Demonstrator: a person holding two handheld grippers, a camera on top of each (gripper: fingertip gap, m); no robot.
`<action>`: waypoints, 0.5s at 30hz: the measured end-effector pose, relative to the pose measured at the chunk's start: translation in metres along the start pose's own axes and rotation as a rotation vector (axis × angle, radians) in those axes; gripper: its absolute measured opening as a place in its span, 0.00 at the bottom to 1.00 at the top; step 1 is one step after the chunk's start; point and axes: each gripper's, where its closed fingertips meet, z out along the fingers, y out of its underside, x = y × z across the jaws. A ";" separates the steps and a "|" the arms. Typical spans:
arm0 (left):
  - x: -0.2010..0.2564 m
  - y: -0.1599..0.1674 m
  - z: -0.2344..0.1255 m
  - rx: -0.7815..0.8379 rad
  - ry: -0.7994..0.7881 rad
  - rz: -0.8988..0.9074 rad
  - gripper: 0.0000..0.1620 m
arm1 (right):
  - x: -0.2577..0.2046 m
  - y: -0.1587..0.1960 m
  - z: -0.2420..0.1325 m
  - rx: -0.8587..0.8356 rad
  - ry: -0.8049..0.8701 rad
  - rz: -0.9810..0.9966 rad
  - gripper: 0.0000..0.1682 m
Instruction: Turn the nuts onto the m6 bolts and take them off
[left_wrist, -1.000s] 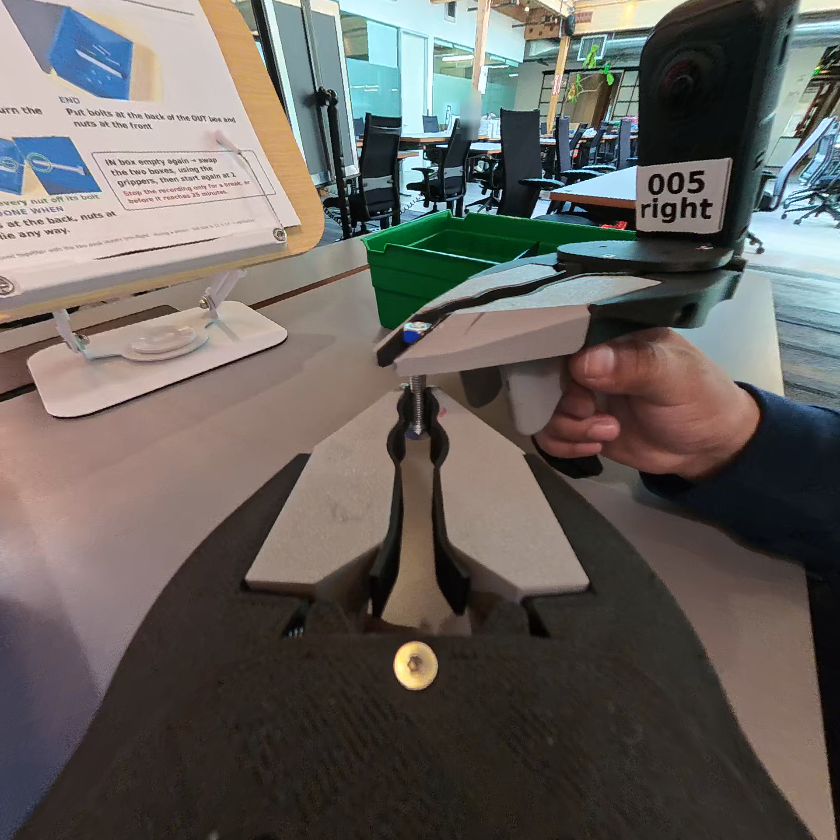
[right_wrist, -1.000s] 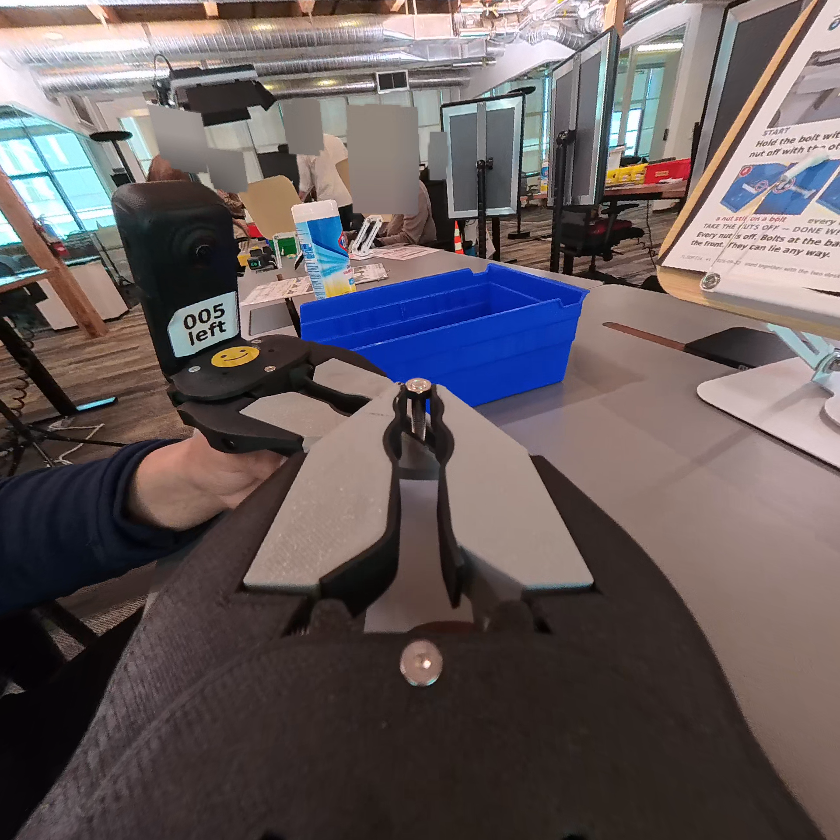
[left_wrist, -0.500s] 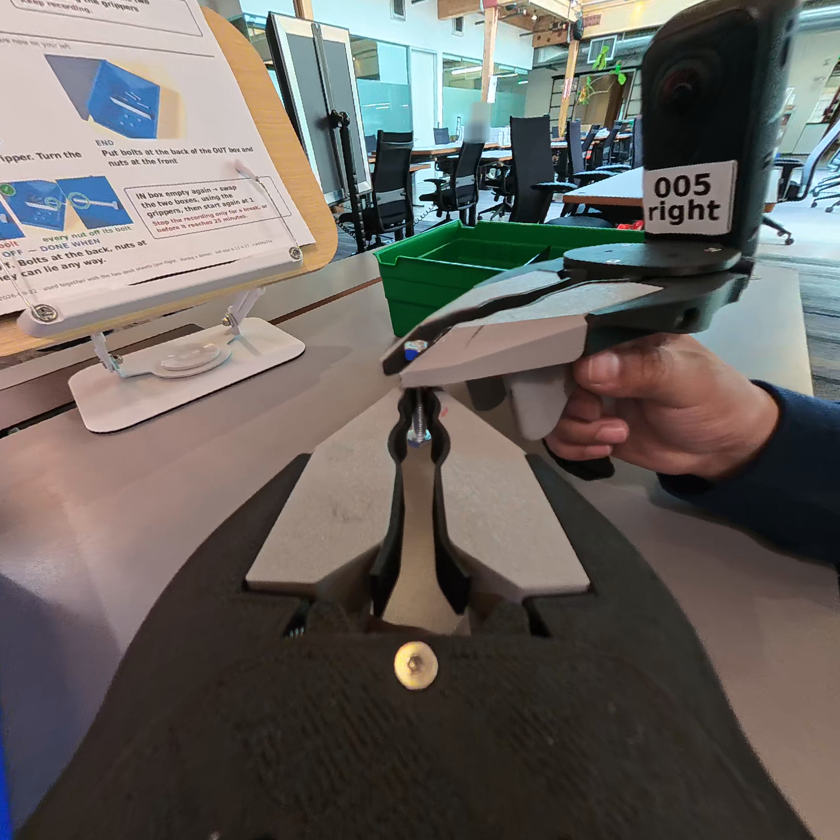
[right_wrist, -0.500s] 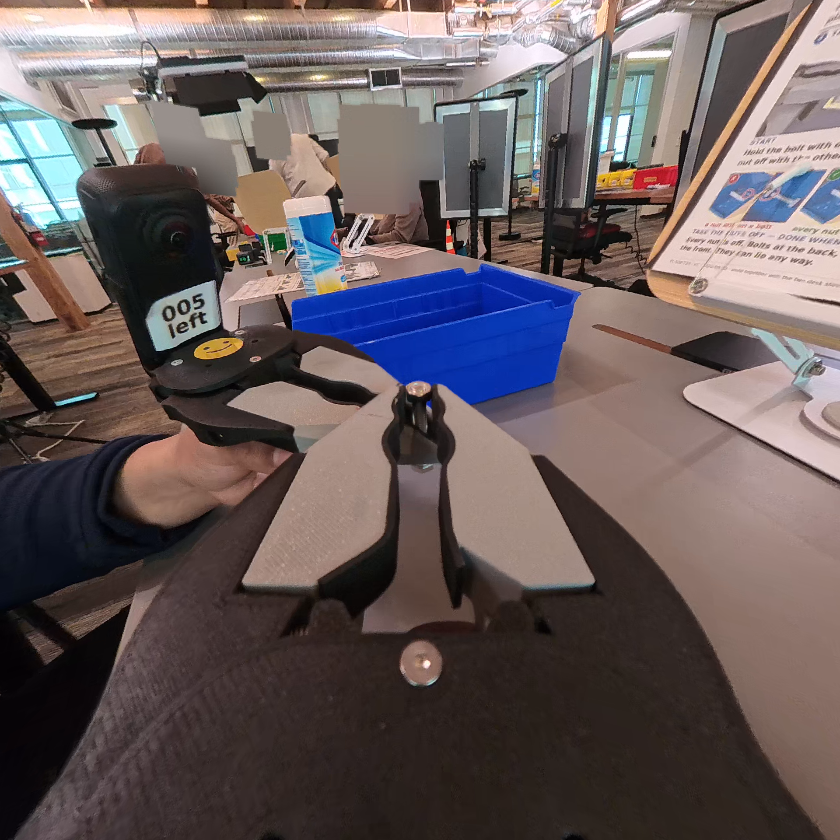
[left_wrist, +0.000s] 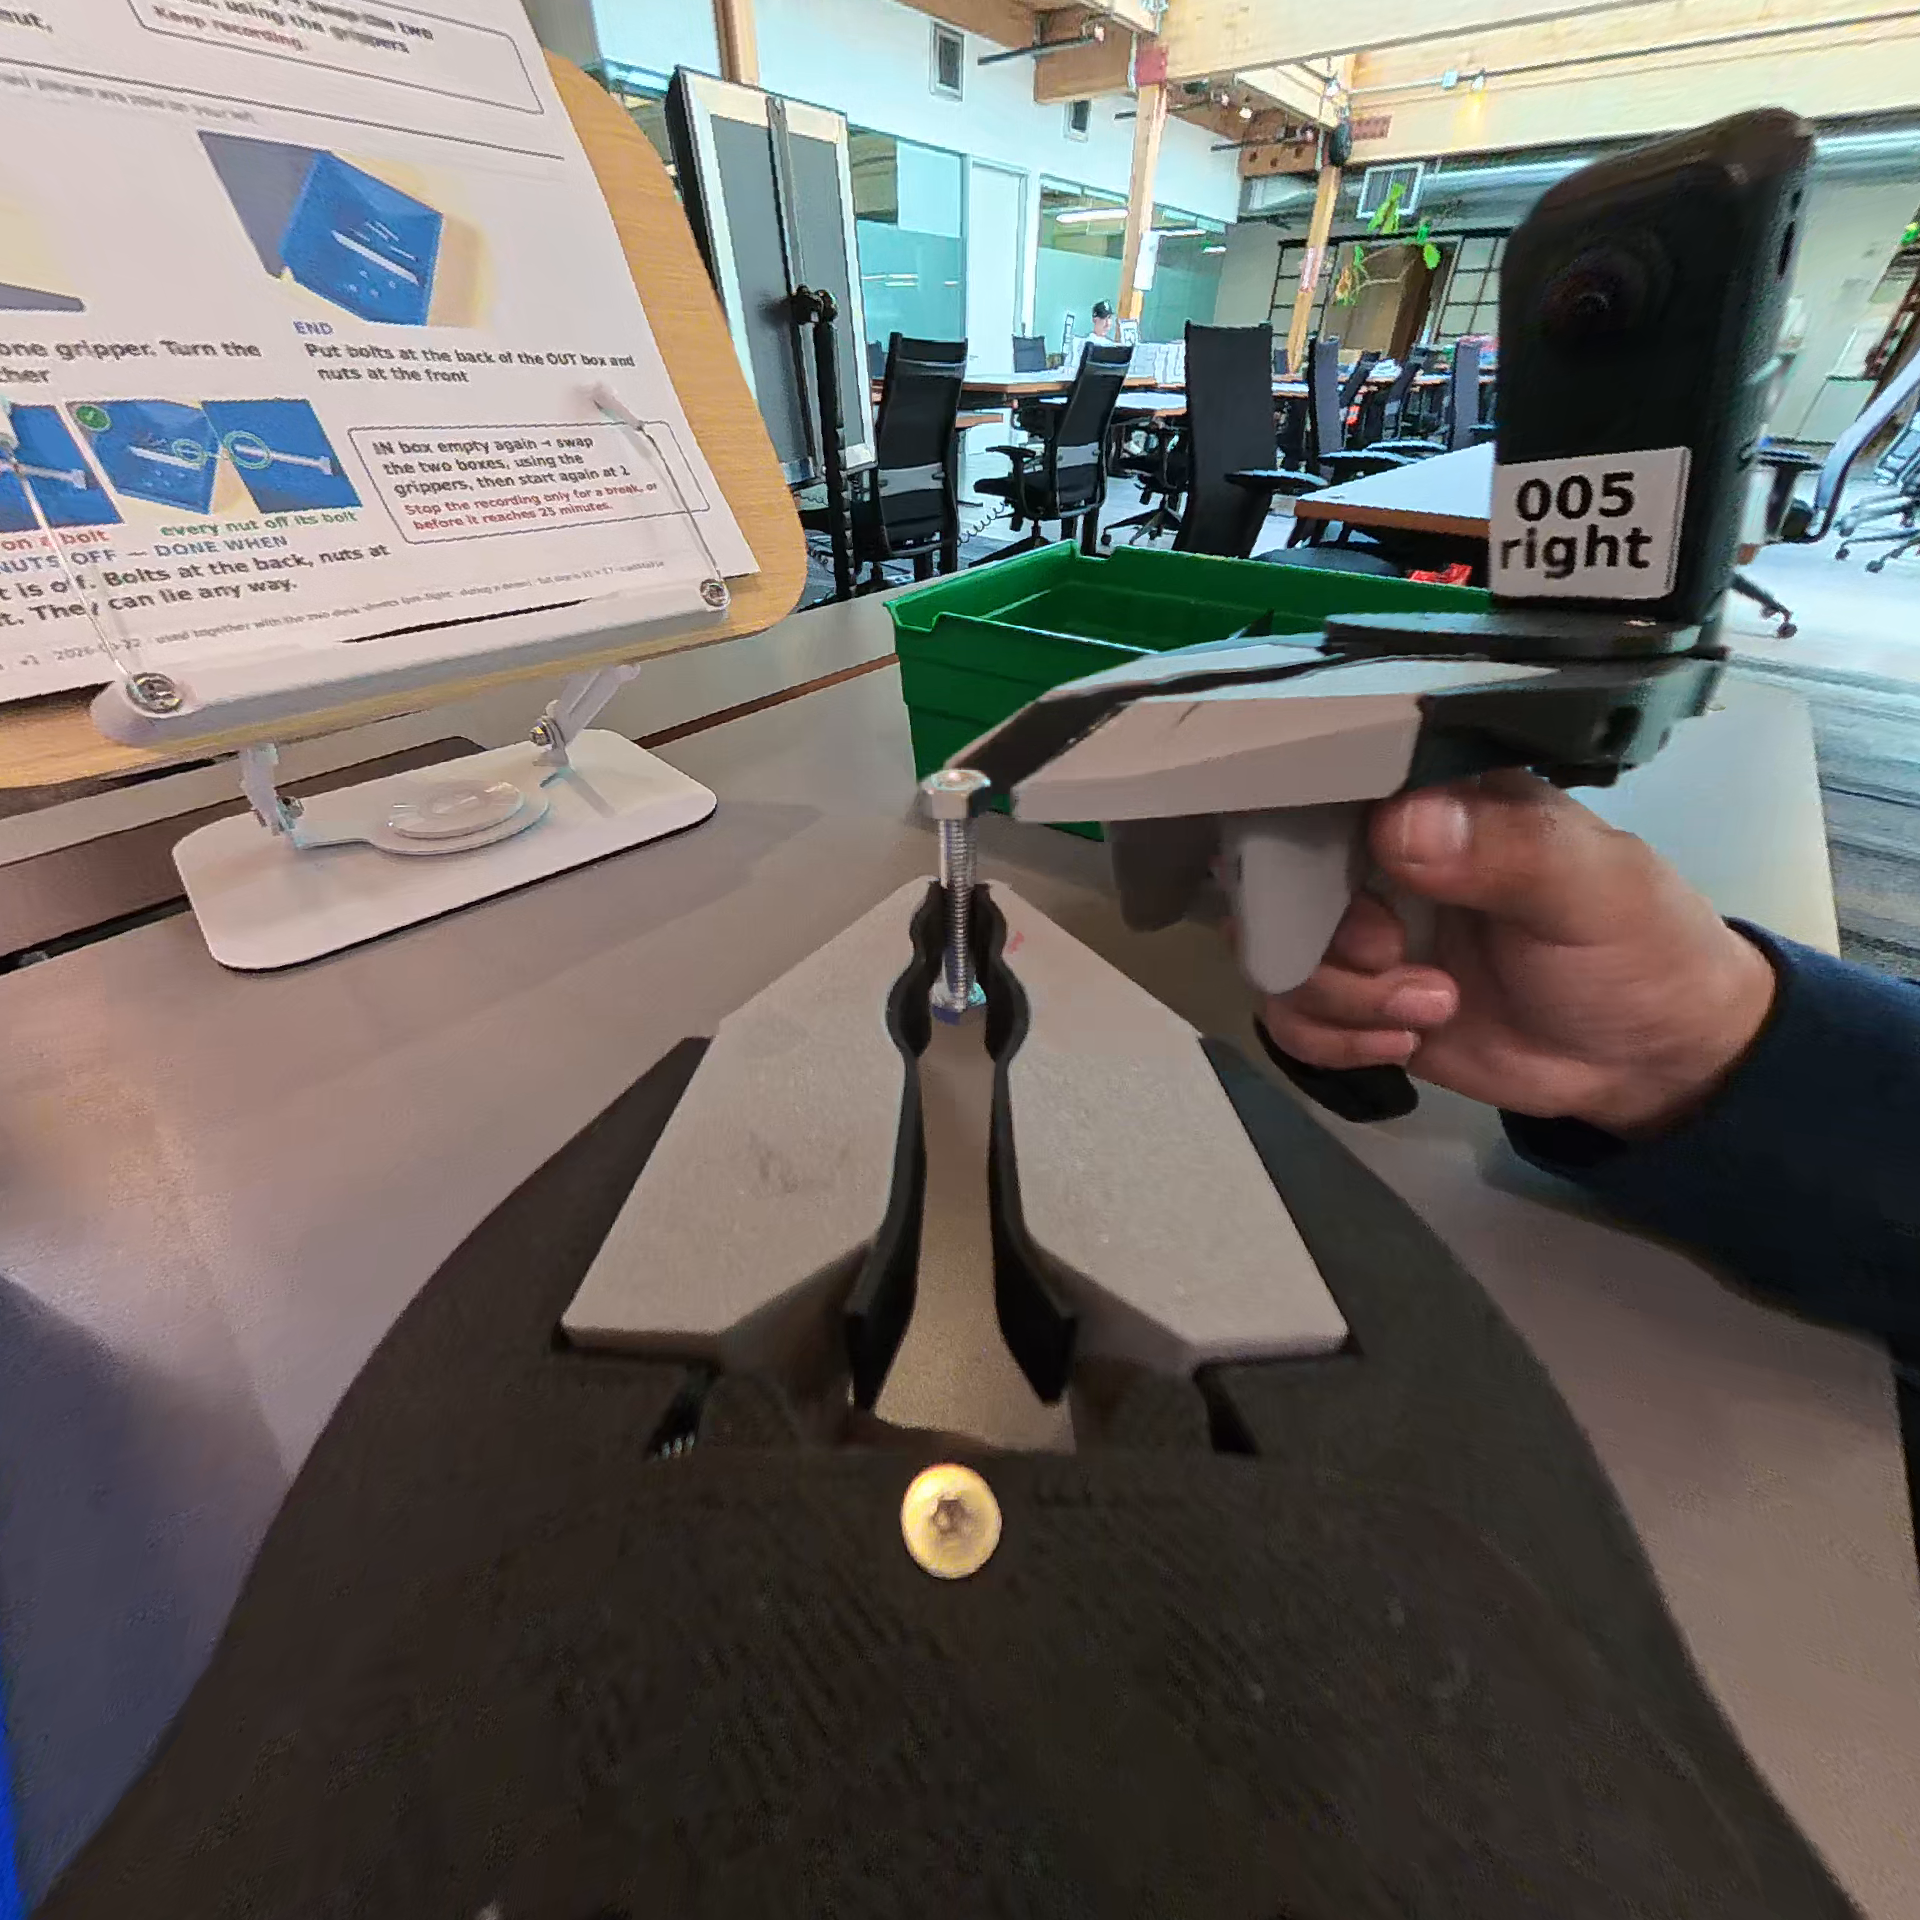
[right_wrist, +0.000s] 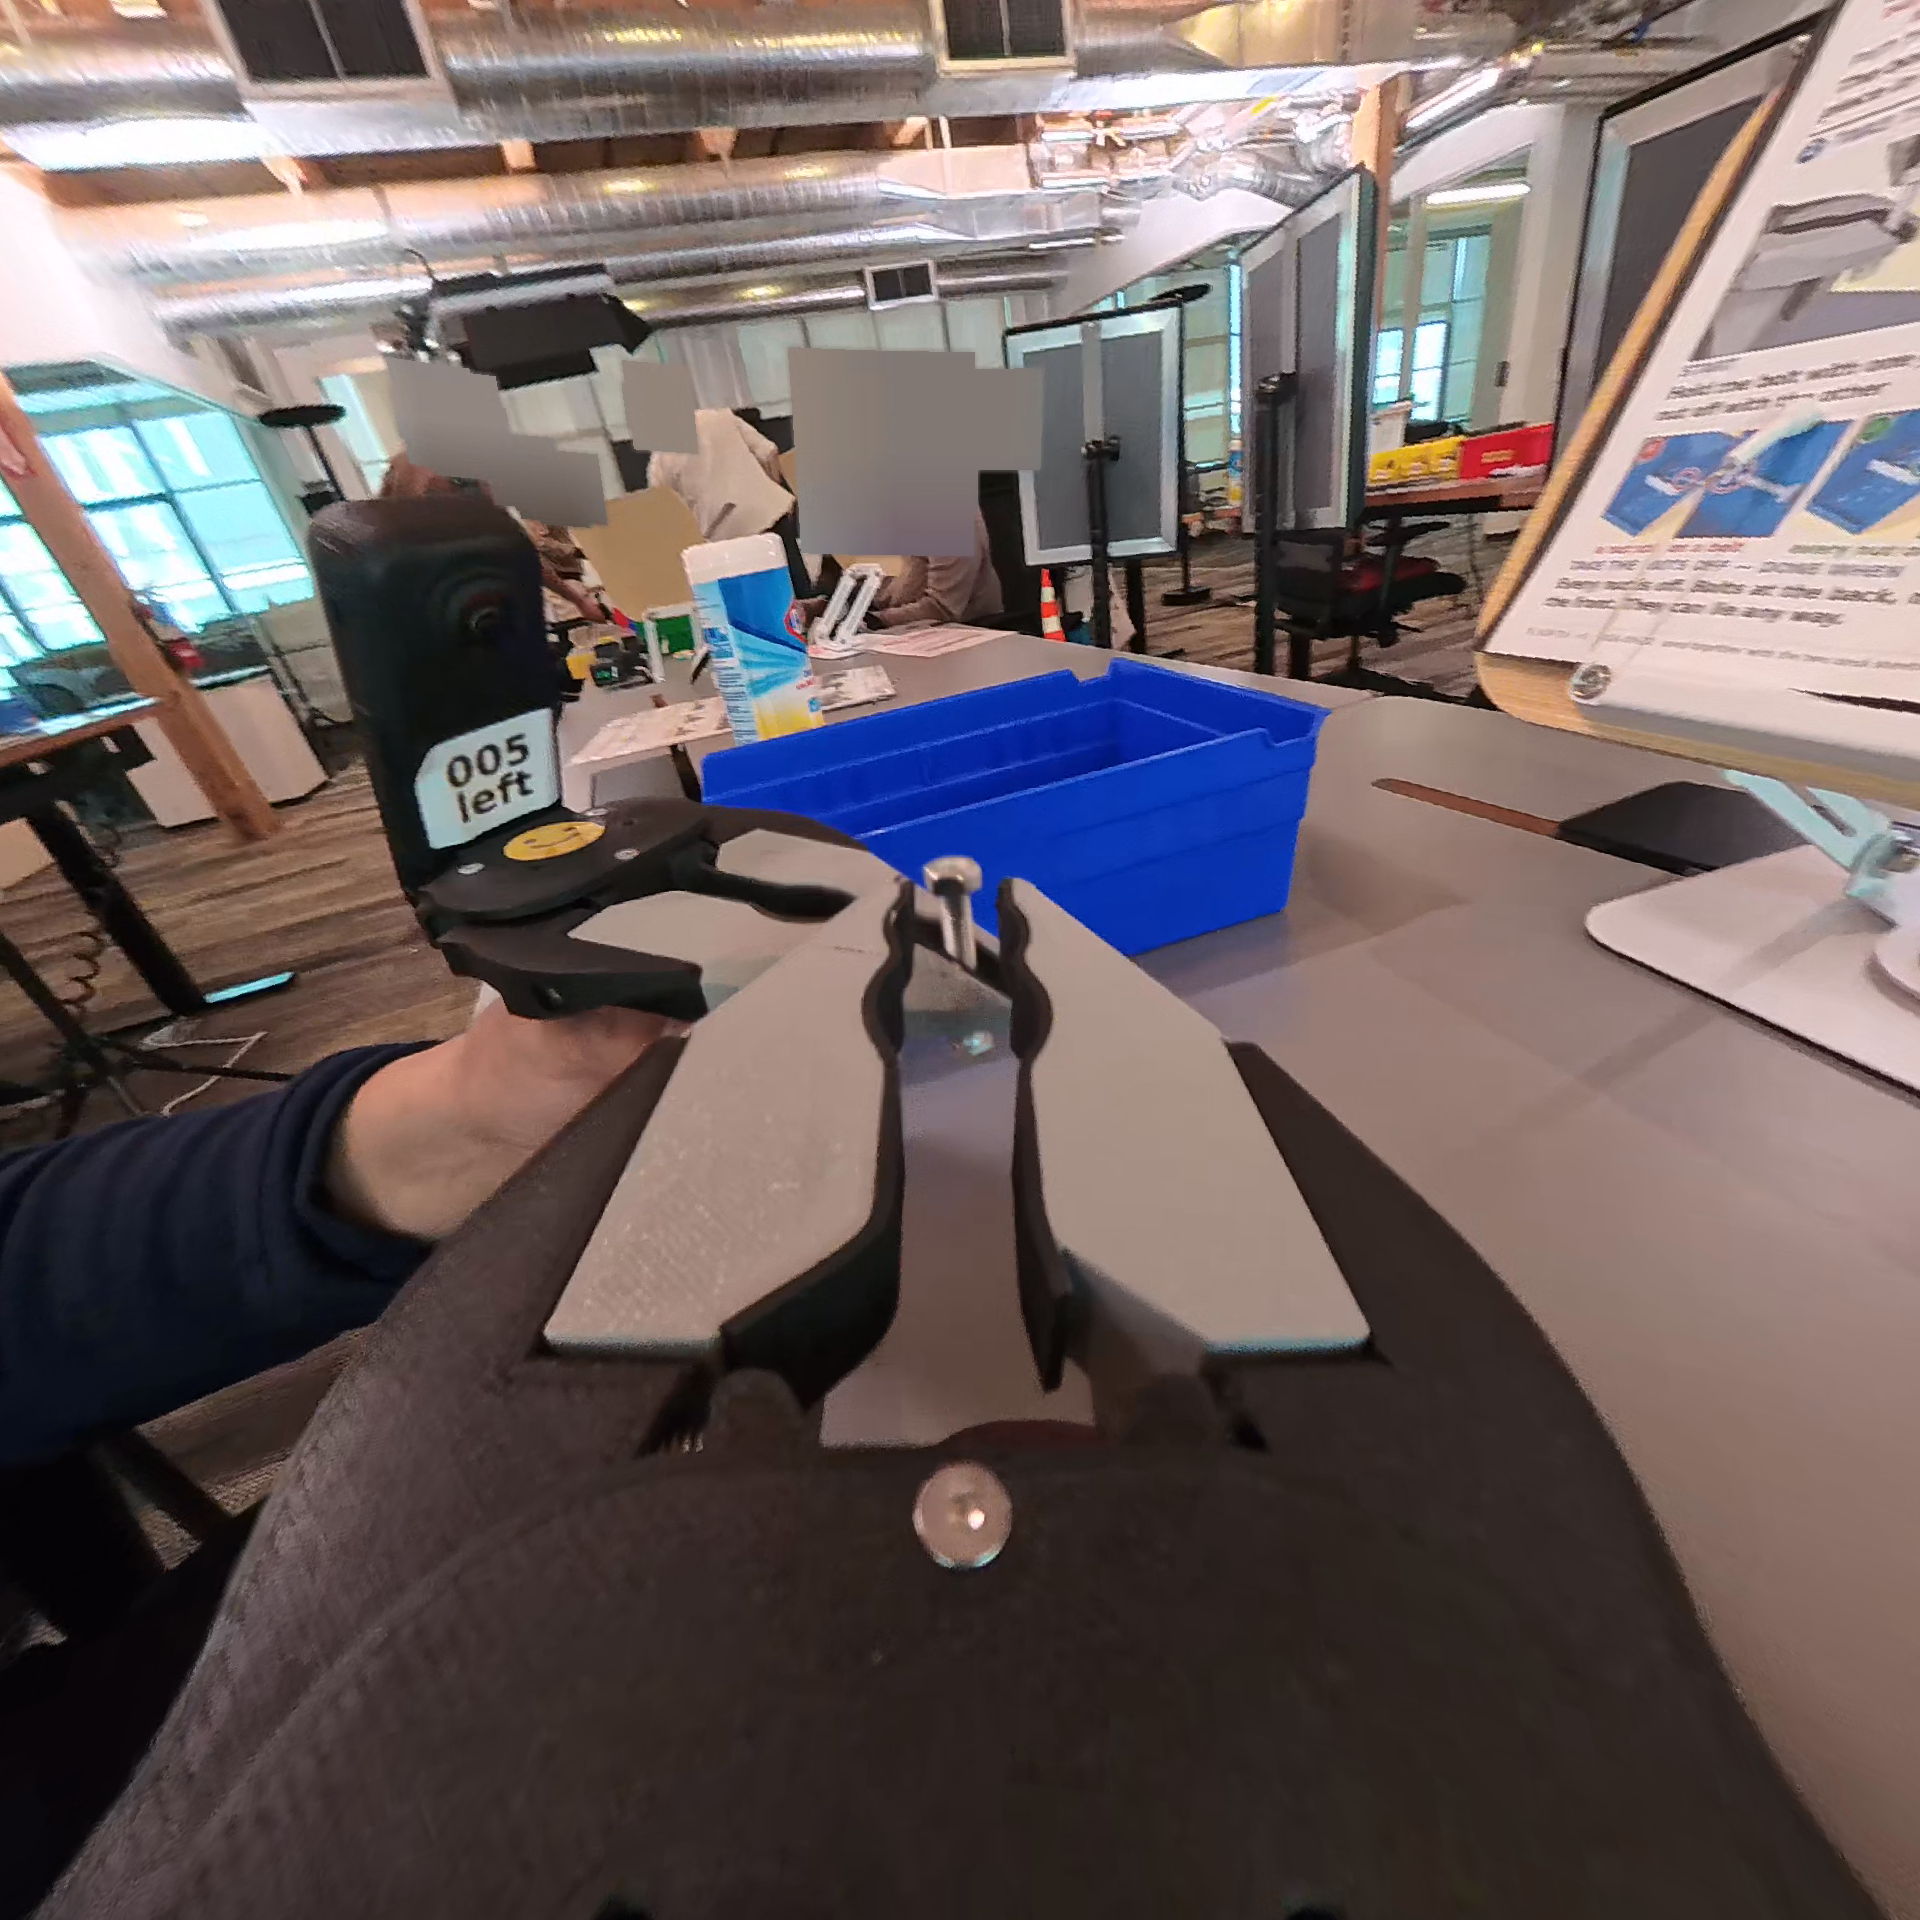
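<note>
One change since half a second ago, on the right gripper (right_wrist: 954, 914): jaws parted now, no longer pinching the hex head of the bolt (right_wrist: 951, 883), with the head bare between the tips and a gap on either side. From the left wrist view, tips just beside the head, not on it. No change on the left gripper (left_wrist: 956, 914): jaws closed on the threaded shank, bolt upright above the desk (left_wrist: 520, 1039), head up. Apparently a small bluish nut (left_wrist: 961, 1006) at the lower end, in the round hollow of those jaws; hard to tell how far along the thread. Probably a release between turns, for a fresh bite on the head, not the end of the step. Nut and bolt not yet apart, so nothing ready for the green bin (left_wrist: 1039, 623).
</note>
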 end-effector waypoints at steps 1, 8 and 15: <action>0.003 0.001 0.001 -0.005 0.007 0.013 0.02 | -0.002 0.000 0.002 -0.001 -0.006 -0.008 0.09; 0.008 0.003 0.004 -0.021 0.014 0.044 0.02 | 0.000 0.003 0.002 -0.016 0.014 -0.022 0.04; 0.001 0.003 0.002 -0.015 -0.007 0.017 0.02 | 0.001 0.001 0.000 -0.003 0.011 -0.010 0.07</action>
